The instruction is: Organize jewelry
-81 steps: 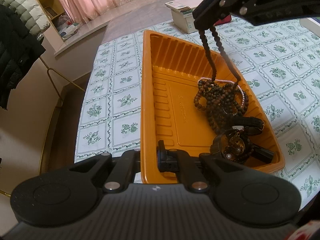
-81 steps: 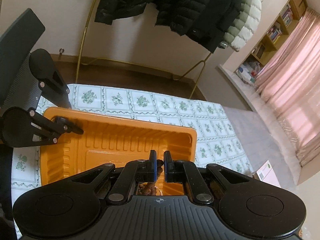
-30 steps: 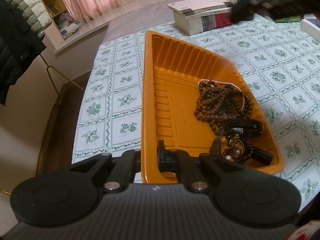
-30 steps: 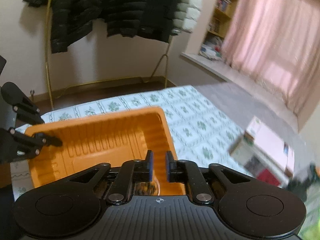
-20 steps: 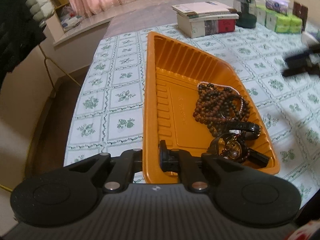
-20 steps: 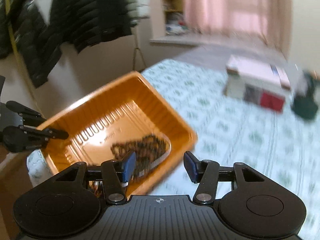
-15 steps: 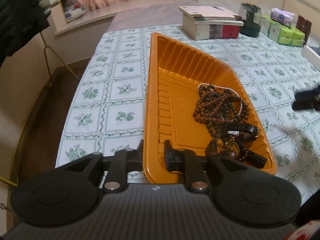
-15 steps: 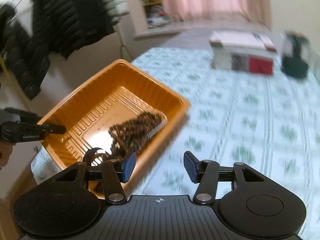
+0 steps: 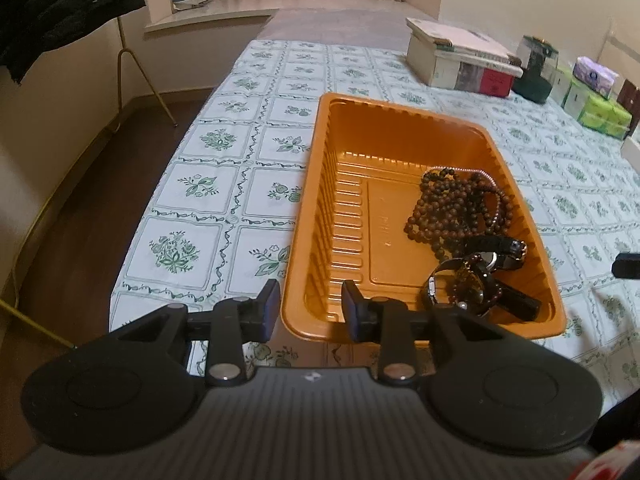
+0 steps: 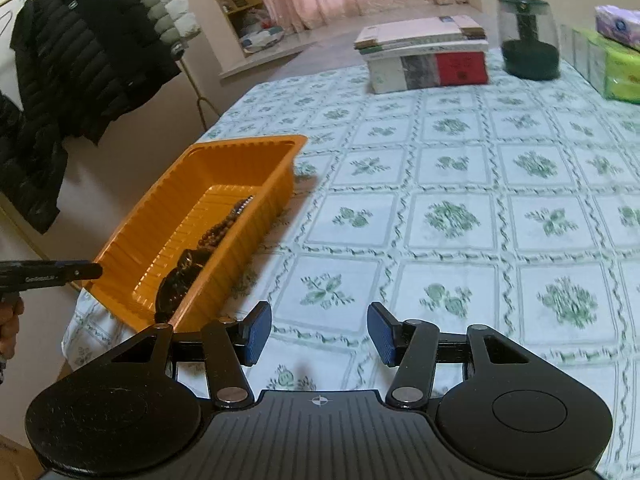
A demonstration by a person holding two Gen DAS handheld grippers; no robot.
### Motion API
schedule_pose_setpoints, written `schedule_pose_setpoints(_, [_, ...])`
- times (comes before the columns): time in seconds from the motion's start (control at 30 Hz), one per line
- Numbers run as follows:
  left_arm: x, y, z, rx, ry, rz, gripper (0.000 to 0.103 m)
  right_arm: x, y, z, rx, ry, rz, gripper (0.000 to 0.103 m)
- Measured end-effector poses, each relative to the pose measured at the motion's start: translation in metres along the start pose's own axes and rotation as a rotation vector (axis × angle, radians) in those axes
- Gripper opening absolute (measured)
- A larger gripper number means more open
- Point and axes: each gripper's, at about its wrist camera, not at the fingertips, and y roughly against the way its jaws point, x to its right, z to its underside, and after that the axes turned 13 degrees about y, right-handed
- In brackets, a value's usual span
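Watching the left tool (image 9: pixel 307 311): its jaws are opening right now and straddling the near rim of the orange tray (image 9: pixel 404 118), left pad outside the wall, right pad inside, neither visibly pressing on it. My read is that it is letting go of the rim.

Risks as I'm judging them:
- Pulling back while a pad is catching the thin lip could be dragging or tipping the tray; its near end is sitting close to the bench (image 10: pixel 460 216) edge at 6 o'clock, so a slide that way could be dumping everything onto the floor.
- The brown bead strand (image 9: pixel 460 212) is lying piled at the 3 o'clock side of the tray floor, and a dark watch (image 9: pixel 476 280) tangled with a small bracelet is sitting at about 5 o'clock. Any tilt would be knotting them further.

Right tool (image 10: pixel 318 336) is standing wide apart and empty, nothing between the pads, hovering over bare patterned cloth with the tray off at its 10 o'clock. It is pointing down and forward at the bench, well clear of the books and the green packs at 12 to 2 o'clock.

Left tool is angling steeply down over the tray's near end; a hand is showing behind it at the right view's 9 o'clock edge.
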Motion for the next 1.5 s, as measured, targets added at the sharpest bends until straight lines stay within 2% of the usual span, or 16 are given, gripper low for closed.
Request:
schedule_pose_setpoints(0.23, [0.002, 0.022, 0.004, 0.056, 0.027, 0.022, 0.039, 0.002, 0.01, 0.013, -0.009, -0.081, 0.003, 0.053])
schedule_pose_setpoints(0.3, [0.005, 0.029, 0.007, 0.073, 0.033, 0.024, 0.045, 0.001, 0.013, 0.015, -0.002, -0.096, 0.007, 0.054])
schedule_pose_setpoints(0.37, [0.01, 0.036, 0.009, 0.093, 0.032, 0.019, 0.055, 0.0, 0.017, 0.018, -0.001, -0.111, 0.017, 0.061])
schedule_pose_setpoints(0.4, [0.013, 0.039, 0.011, 0.101, 0.029, 0.025, 0.059, -0.001, 0.019, 0.019, 0.0, -0.115, 0.027, 0.073])
schedule_pose_setpoints(0.43, [0.017, 0.042, 0.013, 0.108, 0.024, 0.034, 0.067, -0.002, 0.021, 0.021, 0.006, -0.118, 0.039, 0.08])
schedule_pose_setpoints(0.5, [0.025, 0.046, 0.019, 0.118, 0.016, 0.044, 0.079, -0.005, 0.025, 0.023, 0.015, -0.121, 0.065, 0.081])
schedule_pose_setpoints(0.57, [0.033, 0.049, 0.025, 0.128, 0.003, 0.048, 0.094, -0.007, 0.027, 0.025, 0.008, -0.125, 0.078, 0.081])
schedule_pose_setpoints(0.67, [0.044, 0.051, 0.037, 0.138, -0.006, 0.056, 0.103, -0.011, 0.033, 0.028, 0.005, -0.12, 0.097, 0.081])
schedule_pose_setpoints(1.07, [0.094, 0.046, 0.077, 0.055, -0.028, 0.121, 0.103, -0.04, 0.049, 0.05, -0.016, -0.061, 0.178, 0.081])
schedule_pose_setpoints(1.2, [0.112, 0.044, 0.09, 0.026, -0.05, 0.115, 0.103, -0.045, 0.054, 0.054, -0.018, -0.038, 0.215, 0.081])
schedule_pose_setpoints(1.33, [0.123, 0.043, 0.101, 0.011, -0.026, 0.116, 0.103, -0.049, 0.058, 0.062, -0.043, -0.015, 0.247, 0.081])
schedule_pose_setpoints(1.5, [0.133, 0.041, 0.108, -0.014, -0.016, 0.116, 0.103, -0.053, 0.063, 0.073, -0.06, 0.002, 0.25, 0.081])
